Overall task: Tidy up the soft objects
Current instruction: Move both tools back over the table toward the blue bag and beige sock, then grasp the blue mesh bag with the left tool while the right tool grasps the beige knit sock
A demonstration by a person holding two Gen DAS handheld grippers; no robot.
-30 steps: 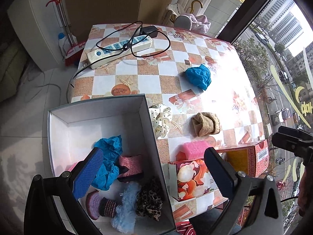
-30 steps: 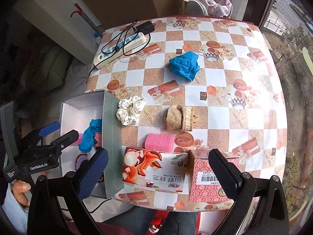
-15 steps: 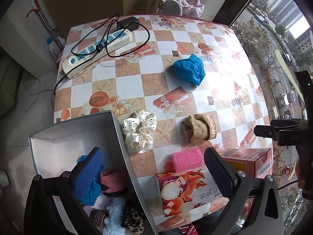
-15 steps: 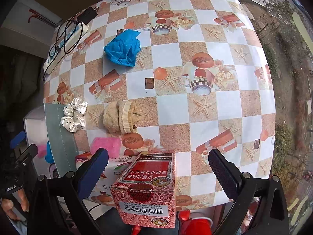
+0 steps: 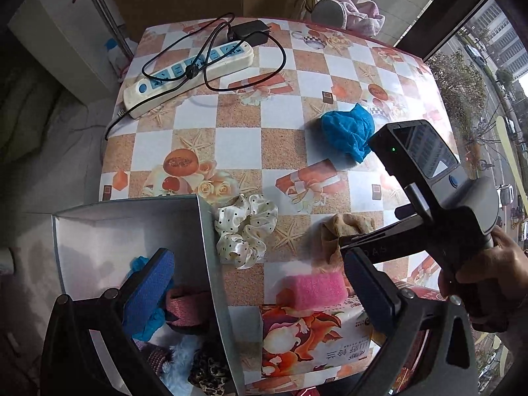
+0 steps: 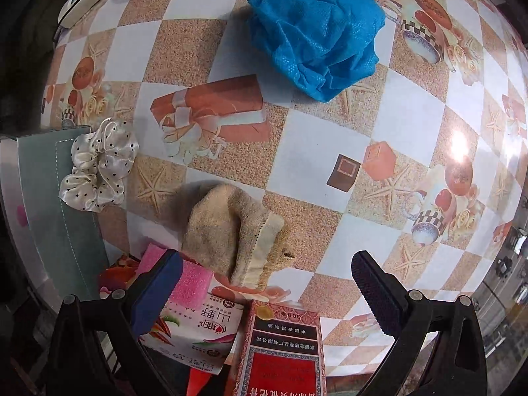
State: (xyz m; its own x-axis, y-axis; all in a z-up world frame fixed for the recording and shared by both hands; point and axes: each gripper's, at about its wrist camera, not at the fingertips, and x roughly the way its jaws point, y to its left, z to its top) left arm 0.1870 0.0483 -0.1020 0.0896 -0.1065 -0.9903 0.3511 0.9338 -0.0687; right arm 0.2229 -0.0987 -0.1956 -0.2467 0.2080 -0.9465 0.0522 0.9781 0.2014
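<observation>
Left wrist view alone shows box [image 5: 132, 231] interior under open left claw [image 5: 260, 283]; right claw [image 6: 267, 274] open, beige cloth [image 6: 227, 227] just ahead.

The tablecloth [image 6: 409, 122] looks glossy and smooth, catching glare. The scrunchie [image 6: 99, 165] is shiny satin. The tan cloth [image 6: 231, 231] is fuzzy and matt, the blue cloth [image 6: 313, 33] thin, crinkled, dimpled. The sponge [image 5: 316, 285] looks porous. The box [image 5: 109, 231] is matt card.
</observation>
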